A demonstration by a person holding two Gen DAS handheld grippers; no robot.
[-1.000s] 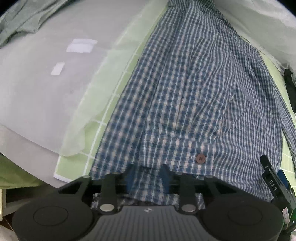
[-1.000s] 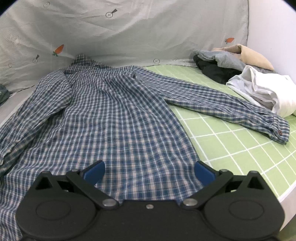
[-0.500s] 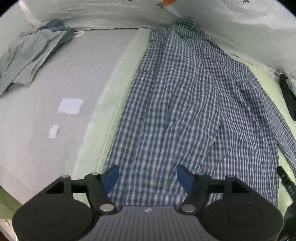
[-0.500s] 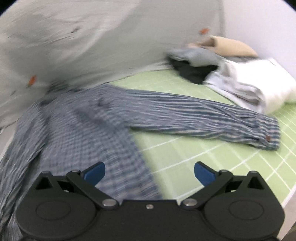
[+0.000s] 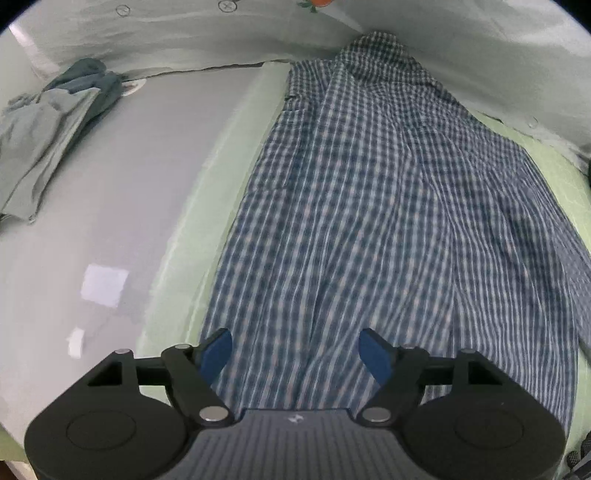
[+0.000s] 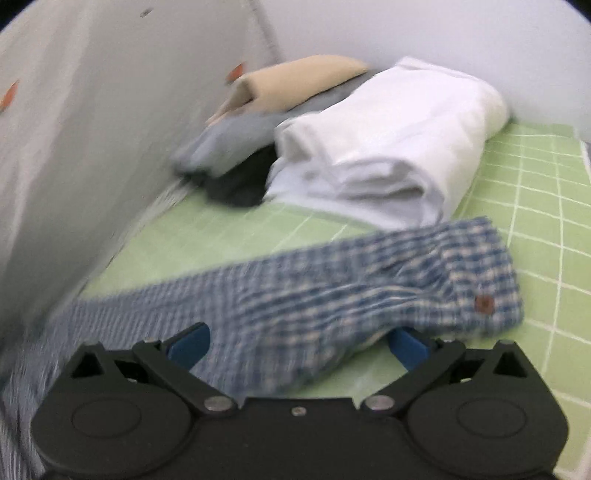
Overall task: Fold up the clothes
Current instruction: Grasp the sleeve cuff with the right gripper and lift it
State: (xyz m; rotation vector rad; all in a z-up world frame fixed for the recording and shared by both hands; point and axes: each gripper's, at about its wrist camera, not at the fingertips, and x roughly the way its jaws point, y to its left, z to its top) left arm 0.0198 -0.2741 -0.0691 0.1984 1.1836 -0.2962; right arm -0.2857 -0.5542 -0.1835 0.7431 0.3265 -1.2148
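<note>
Both hand-held grippers are empty. The left hand-held gripper [image 5: 295, 352] hangs over the hem end of the plaid shirt [image 5: 369, 206], its jaws opening with only flat cloth beneath them, not pinched. The right hand-held gripper [image 6: 297, 343] stands spread over the shirt's sleeve [image 6: 332, 295], near the buttoned cuff [image 6: 484, 291]; nothing is gripped.

The shirt lies flat on the green grid mat [image 6: 535, 206], its collar [image 5: 373, 48] pointing away towards the grey backdrop [image 5: 184, 33] and its long axis running from hem to collar. The sleeve stretches sideways, cuff just beside the white folded pile [image 6: 388, 147].

The step appears to be folding the sleeve in: pinch the cuff squarely, lift just clear, carry it across the body without dragging.
</note>
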